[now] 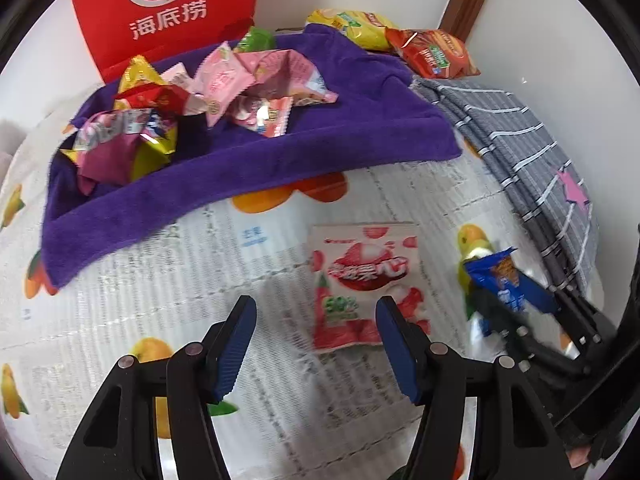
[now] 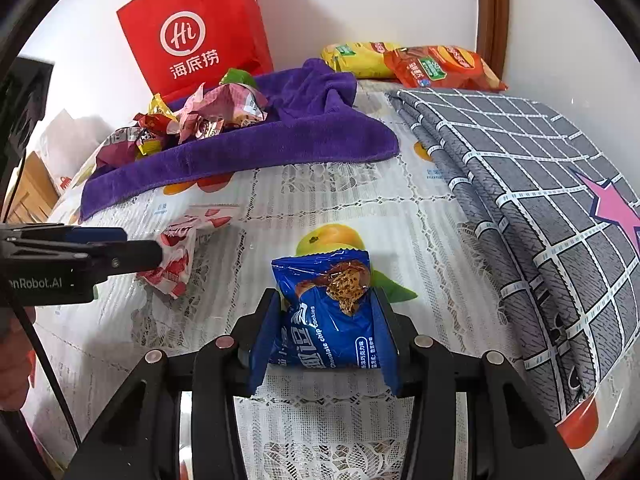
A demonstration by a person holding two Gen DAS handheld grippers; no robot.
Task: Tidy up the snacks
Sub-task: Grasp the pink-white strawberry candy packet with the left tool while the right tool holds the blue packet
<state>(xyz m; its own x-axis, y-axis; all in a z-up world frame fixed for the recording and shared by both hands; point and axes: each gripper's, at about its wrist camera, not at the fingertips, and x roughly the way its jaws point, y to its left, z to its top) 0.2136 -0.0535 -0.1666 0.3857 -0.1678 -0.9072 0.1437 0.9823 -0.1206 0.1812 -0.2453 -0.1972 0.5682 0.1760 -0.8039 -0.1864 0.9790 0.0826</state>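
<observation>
Snacks (image 1: 224, 92) (purple towel (image 1: 320, 152)), fruit-print tablecloth (image 1: 160, 280)

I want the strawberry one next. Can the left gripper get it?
Probably yes. The left gripper is open right over the strawberry packet, which lies flat on the tablecloth with nothing on top.

Glossy blue foil cookie packet (image 2: 328, 316) between ribbed blue pads on a matt black plastic hand-held gripper (image 2: 324, 340); beyond, a plush purple cloth (image 2: 280, 140) under crinkled shiny wrappers (image 2: 208, 116), a lace-patterned plastic-looking surface cover (image 2: 360, 208) and a smooth red paper bag (image 2: 192, 28).
</observation>
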